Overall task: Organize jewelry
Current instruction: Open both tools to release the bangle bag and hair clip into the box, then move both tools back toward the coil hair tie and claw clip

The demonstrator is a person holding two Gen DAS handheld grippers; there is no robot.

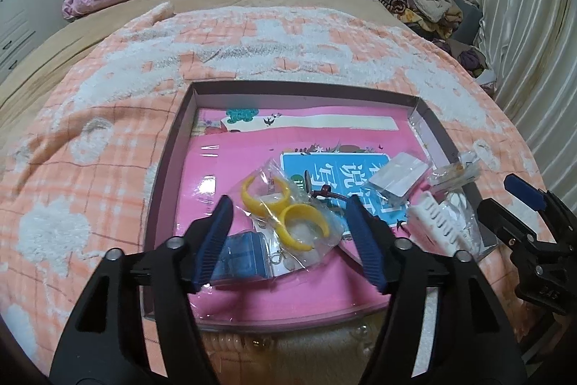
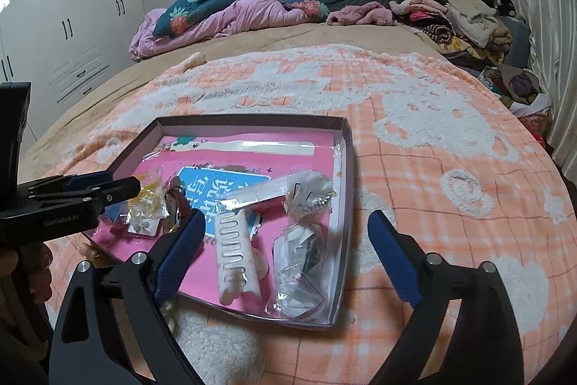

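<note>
A shallow box tray with a pink printed floor lies on the bed. My left gripper is open above its near half. A clear bag of yellow hoop pieces lies between its blue pads, which do not press on it. A blue item in plastic rests by the left finger. My right gripper stands wide open over the tray's right side, above a white comb-like clip and clear jewelry bags. Each gripper shows in the other's view: right gripper, left gripper.
A peach plaid blanket covers the bed. Heaped clothes sit at the back right, with pillows and a pink quilt at the head. White wardrobes stand left, a curtain right. A fluffy white item lies at the tray's near edge.
</note>
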